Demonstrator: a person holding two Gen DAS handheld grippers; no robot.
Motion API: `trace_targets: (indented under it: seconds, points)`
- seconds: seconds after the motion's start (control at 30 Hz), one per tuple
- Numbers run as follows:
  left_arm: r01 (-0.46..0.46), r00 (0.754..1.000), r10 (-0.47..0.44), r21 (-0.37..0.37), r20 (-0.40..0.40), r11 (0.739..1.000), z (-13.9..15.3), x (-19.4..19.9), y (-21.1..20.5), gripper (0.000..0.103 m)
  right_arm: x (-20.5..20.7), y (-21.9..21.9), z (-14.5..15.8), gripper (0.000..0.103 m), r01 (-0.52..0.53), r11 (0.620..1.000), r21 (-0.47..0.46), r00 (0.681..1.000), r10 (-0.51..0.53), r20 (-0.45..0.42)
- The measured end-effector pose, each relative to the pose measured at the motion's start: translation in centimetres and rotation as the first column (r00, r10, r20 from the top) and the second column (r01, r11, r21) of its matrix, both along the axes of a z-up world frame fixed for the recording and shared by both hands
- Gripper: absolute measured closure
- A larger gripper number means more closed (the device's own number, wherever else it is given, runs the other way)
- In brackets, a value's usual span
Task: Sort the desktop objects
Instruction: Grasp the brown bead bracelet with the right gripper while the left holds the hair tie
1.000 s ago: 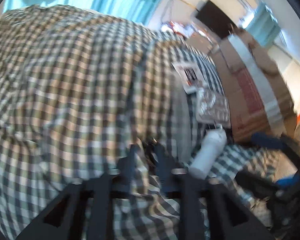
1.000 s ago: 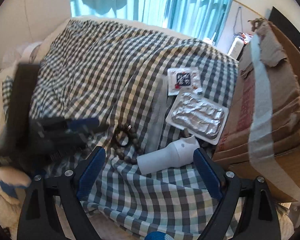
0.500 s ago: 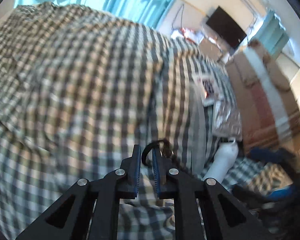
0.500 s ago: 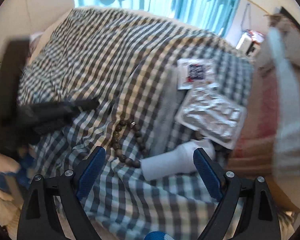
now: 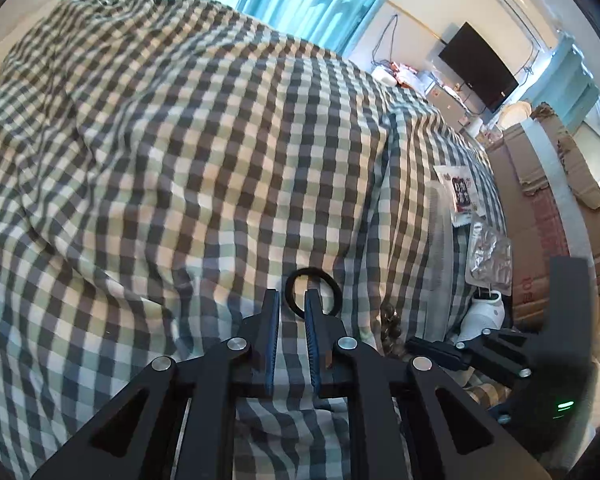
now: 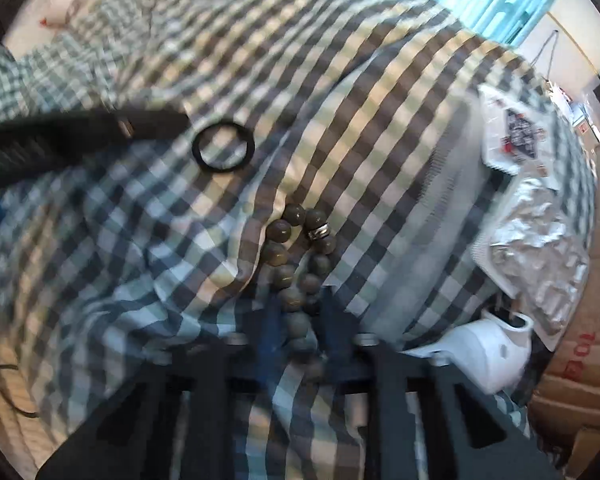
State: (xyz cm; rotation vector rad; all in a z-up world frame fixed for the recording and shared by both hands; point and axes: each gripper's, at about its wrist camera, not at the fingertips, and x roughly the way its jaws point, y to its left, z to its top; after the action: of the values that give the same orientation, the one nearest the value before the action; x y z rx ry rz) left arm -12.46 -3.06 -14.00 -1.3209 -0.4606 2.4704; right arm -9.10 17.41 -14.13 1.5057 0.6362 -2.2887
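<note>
Looking at the left gripper [image 5: 292, 294], what have its fingers got hold of? asks the first speaker.

The second answers: They are drawn in to a narrow gap, low over the checked bed cover [image 5: 180, 140]. The black hair tie [image 5: 314, 292] lies right at their tips. Its near left arc sits in the gap, and one finger reaches over the ring. Whether the pads actually pinch the band cannot be told. From the right wrist view the ring looks round and flat on the cloth, touching the tip of that gripper.

And the right gripper [image 6: 302, 308]? asks the first.

The second answers: It points steeply down and is blurred. Its fingers have closed in on the near end of the bead bracelet [image 6: 296, 264], with beads between the pads. The rest of the bracelet lies in a narrow loop on the cloth, running away from the fingers. It is right of the hair tie and apart from it.

What lies around them? asks the first.

The second answers: A white bottle [image 6: 484, 348] lies on its side just right of the fingers. Farther right is a foil blister pack [image 6: 540, 248], and beyond that a printed sachet [image 6: 516, 136]. A pale comb-like strip [image 5: 436, 232] runs along the left of those two. A cardboard box [image 5: 548, 216] stands against the right edge of the bed.
</note>
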Motion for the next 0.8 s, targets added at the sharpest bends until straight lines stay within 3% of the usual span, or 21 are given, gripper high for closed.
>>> trace_targets:
  seconds: [0.07,0.17,0.2,0.3,0.43,0.47,0.57,0.7,0.8]
  points:
    - [0.009,1.000,-0.009,0.005,0.003,1.000,-0.2,-0.2,0.9,0.085,0.2,0.5,1.4,0.093,0.011,0.998,-0.055,1.000,-0.010,0.009]
    - [-0.005,1.000,0.005,-0.025,0.003,1.000,-0.3,-0.1,1.1,0.048,0.8,1.2,3.4,0.093,0.023,0.995,-0.098,1.000,-0.025,-0.017]
    - [-0.007,1.000,0.007,-0.021,-0.003,1.000,-0.3,-0.2,1.3,0.041,0.9,1.5,3.9,0.093,0.032,0.993,-0.110,0.999,-0.035,-0.027]
    - [0.010,1.000,-0.010,-0.016,-0.007,1.000,-0.6,-0.9,3.1,0.026,0.8,2.5,5.4,0.093,0.058,0.983,-0.176,0.998,-0.064,-0.029]
    - [0.037,0.999,-0.039,-0.134,-0.013,0.990,-1.4,-2.0,5.5,0.024,1.0,3.6,6.6,0.093,0.085,0.974,-0.209,0.994,-0.097,-0.046]
    - [0.048,0.999,-0.051,-0.158,-0.014,0.986,-1.6,-2.2,6.0,0.026,1.1,3.7,6.7,0.093,0.089,0.972,-0.216,0.994,-0.100,-0.043]
    - [0.079,0.996,-0.087,-0.204,-0.030,0.976,-1.9,-2.2,6.8,0.086,1.2,3.9,7.4,0.092,0.089,0.972,-0.219,0.993,-0.103,-0.054]
    - [0.071,0.994,-0.079,-0.094,-0.077,0.993,-0.8,-0.9,5.3,0.093,1.4,4.4,9.0,0.092,0.086,0.971,-0.223,0.990,-0.108,-0.089]
    - [0.050,0.987,-0.064,-0.094,-0.144,0.994,1.4,0.7,4.7,0.093,1.7,4.1,10.2,0.092,0.083,0.966,-0.246,0.987,-0.115,-0.116]
